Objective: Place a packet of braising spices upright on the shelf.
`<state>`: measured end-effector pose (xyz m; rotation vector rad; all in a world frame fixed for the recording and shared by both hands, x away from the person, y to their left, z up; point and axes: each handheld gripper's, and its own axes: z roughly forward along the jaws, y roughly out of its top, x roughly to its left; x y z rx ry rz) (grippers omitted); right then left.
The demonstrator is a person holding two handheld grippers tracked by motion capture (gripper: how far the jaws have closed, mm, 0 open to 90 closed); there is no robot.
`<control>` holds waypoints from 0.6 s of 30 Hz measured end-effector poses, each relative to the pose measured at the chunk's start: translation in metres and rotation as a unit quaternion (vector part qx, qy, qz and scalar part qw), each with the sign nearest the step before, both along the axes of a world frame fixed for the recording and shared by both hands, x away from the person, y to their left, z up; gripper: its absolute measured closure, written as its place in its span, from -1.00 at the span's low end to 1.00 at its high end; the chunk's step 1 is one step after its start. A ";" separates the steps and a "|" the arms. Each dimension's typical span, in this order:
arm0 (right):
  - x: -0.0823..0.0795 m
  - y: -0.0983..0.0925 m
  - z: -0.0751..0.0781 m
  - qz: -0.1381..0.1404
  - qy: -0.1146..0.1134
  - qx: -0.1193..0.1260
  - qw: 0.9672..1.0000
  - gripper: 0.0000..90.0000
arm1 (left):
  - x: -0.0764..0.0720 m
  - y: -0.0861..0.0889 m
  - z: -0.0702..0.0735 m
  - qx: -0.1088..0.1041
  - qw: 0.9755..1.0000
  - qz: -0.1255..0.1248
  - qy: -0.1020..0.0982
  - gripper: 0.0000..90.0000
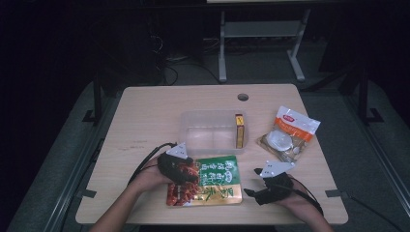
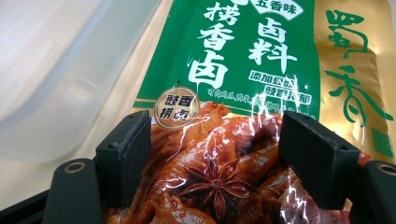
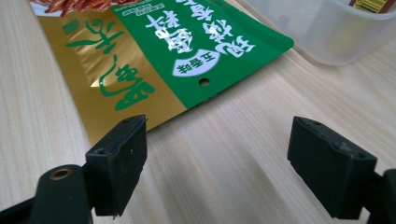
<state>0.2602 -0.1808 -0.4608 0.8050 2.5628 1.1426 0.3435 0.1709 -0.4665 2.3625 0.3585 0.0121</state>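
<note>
Overhead view, claw views sharing pouch [image 1: 205, 181]

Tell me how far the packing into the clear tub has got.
Done: a small yellow box stands inside the clear plastic tub. In hand: the left hand-held gripper, jaws open, sits over the green-and-gold seasoning pouch lying flat on the table. Left: that pouch and the orange-and-white snack bag remain outside.

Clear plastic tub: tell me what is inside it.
The clear plastic tub holds one small yellow and brown box standing against its right wall. Through the tub's clear walls the rest of its floor looks bare. The box's lower edge is too small to make out.
</note>
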 end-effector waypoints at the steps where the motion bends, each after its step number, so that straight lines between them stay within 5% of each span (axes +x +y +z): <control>1: 0.000 0.000 0.000 0.000 0.000 0.000 1.000 -0.57 | -0.002 0.001 0.000 0.001 1.000 0.001 0.002 -0.44; 7: 0.000 -0.001 0.000 -0.001 -0.001 0.000 1.000 -0.57 | -0.007 0.003 0.004 0.000 1.000 -0.002 -0.025 -0.44; 18: 0.001 -0.001 0.000 -0.001 0.000 0.000 1.000 -0.57 | 0.007 -0.001 -0.004 -0.007 1.000 0.001 -0.001 -0.64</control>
